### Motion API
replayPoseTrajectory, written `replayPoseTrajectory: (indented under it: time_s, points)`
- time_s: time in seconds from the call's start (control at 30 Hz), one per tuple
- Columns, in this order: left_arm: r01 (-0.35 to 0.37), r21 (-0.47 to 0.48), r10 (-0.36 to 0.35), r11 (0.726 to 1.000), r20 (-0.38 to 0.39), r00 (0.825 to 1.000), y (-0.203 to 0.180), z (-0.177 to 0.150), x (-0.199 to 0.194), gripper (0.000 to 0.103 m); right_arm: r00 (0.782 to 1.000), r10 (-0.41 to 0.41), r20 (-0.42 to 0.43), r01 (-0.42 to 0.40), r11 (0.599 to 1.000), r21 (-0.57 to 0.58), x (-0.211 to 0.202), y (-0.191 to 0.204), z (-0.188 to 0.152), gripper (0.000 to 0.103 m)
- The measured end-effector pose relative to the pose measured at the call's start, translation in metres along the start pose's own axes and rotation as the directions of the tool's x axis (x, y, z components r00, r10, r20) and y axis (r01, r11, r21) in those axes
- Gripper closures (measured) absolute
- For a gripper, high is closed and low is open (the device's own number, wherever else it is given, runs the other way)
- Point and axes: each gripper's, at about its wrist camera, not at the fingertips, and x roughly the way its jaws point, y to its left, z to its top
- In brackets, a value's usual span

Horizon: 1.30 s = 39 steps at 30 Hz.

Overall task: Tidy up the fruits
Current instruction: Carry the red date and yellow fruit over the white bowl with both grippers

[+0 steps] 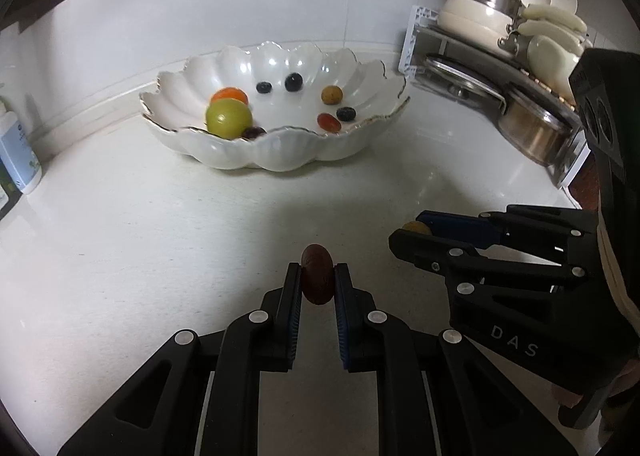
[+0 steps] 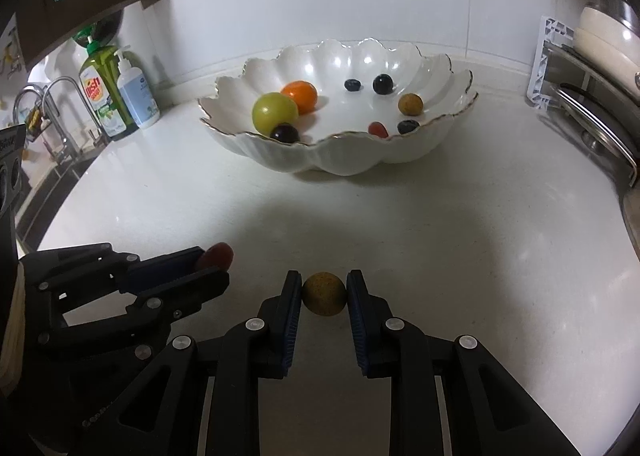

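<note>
White scalloped bowl at twelve o'clock, already holding a green fruit, an orange and small berries. Left gripper pinching a dark red fruit; right gripper clamped on a brown speckled fruit. Both yet to go in. "DAS" legible on right gripper; "ush" on green bottle at ten o'clock.

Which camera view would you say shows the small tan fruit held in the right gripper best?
The right wrist view: the tan fruit sits centred between the right gripper pads, fully visible. The left wrist view shows only a sliver of it behind a finger.
</note>
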Motion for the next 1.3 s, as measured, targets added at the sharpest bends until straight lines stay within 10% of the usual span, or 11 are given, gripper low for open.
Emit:
replayPoseTrajectory:
  time_s: [1.3]
  points:
    - [0.025, 0.055, -0.037, 0.998, 0.216, 0.976, 0.062, 0.037, -0.117, 0.086, 0.964, -0.181, 0.196, 0.142, 0.97, 0.198, -0.099, 0.078, 0.034, 0.078]
